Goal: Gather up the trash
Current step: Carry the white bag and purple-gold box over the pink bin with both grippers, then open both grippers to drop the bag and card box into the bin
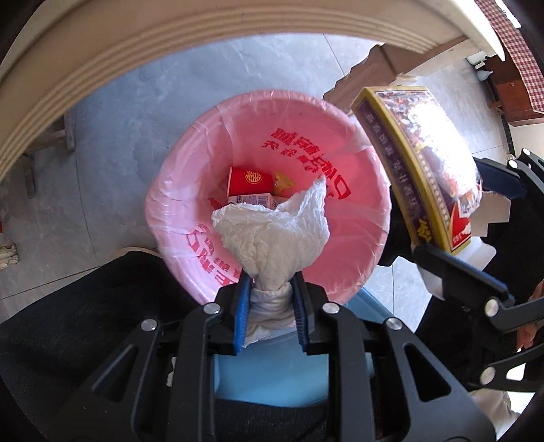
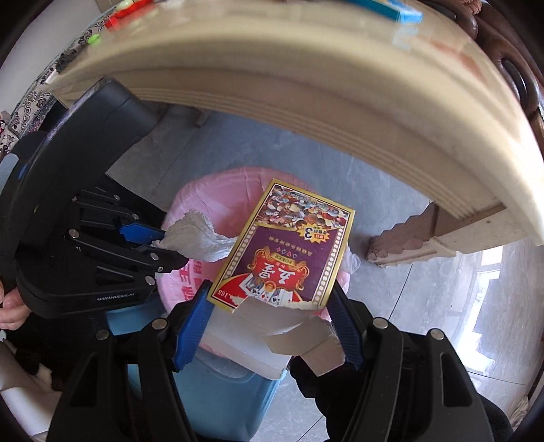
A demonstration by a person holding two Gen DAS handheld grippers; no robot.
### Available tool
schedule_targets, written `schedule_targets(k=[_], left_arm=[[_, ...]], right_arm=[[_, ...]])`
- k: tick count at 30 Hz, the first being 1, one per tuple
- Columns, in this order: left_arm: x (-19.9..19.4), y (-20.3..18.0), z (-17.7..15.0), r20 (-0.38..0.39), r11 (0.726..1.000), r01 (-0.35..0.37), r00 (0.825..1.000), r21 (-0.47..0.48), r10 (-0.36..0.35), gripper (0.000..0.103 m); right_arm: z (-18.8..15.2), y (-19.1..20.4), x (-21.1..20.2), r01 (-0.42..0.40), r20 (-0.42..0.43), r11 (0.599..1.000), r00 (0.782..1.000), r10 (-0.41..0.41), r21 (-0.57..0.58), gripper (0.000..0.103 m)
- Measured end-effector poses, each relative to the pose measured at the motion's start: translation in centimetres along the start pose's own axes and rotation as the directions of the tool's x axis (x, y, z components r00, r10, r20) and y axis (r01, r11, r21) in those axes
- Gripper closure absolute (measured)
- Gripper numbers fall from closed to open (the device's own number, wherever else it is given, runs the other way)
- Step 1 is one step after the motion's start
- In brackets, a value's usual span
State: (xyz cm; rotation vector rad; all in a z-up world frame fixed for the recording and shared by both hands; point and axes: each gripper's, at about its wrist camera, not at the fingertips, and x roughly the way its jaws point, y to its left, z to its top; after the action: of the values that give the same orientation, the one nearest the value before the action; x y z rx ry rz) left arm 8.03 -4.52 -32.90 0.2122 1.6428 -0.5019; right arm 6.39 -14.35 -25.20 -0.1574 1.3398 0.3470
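A light blue trash bin lined with a pink bag (image 1: 306, 142) stands on the floor below both grippers. My left gripper (image 1: 270, 289) is shut on a crumpled white tissue (image 1: 275, 234) and holds it over the bin's mouth; the tissue also shows in the right wrist view (image 2: 197, 238). My right gripper (image 2: 272, 299) is shut on a torn playing-card box (image 2: 289, 244), purple and red with a gold border, held above the bin; the box also shows at the right of the left wrist view (image 1: 421, 159). A red paper cup (image 1: 250, 182) and small cartons lie in the bin.
The cream table edge (image 1: 204, 30) arches overhead, with its carved leg (image 2: 408, 248) right of the bin. The floor is grey tile (image 1: 119, 142). A dark chair seat (image 1: 85, 323) lies below left. Colourful items (image 2: 125, 13) lie on the tabletop.
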Motion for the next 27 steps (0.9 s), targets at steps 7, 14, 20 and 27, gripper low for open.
schedule_targets(k=[7,14,20,27], left_arm=[[2.6,0.8,1.0,-0.067,0.999,0.018,0.998,-0.035,-0.020,0.080],[4.8,1.8,2.2,-0.126,0.996,0.042,0.991,-0.082,-0.053,0.080],[5.7,2.3,2.7,-0.153,0.993,0.063,0.985,-0.103,-0.078,0.080],[6.4,3.1,3.4,-0.170,0.984,0.082,0.979,-0.158,-0.109,0.080]], right_arm=[[-0.3,-1.2,3.7,-0.025,-0.064,0.999,0.998,0.026,0.028,0.038],[-0.5,-1.8,6.3,-0.046,-0.110,0.998,0.993,0.050,0.041,0.038],[-0.6,-2.2,7.8,-0.066,-0.140,0.996,0.987,0.074,0.058,0.038],[-0.9,-2.0,9.2,-0.094,-0.169,0.994,0.980,0.103,0.062,0.037]])
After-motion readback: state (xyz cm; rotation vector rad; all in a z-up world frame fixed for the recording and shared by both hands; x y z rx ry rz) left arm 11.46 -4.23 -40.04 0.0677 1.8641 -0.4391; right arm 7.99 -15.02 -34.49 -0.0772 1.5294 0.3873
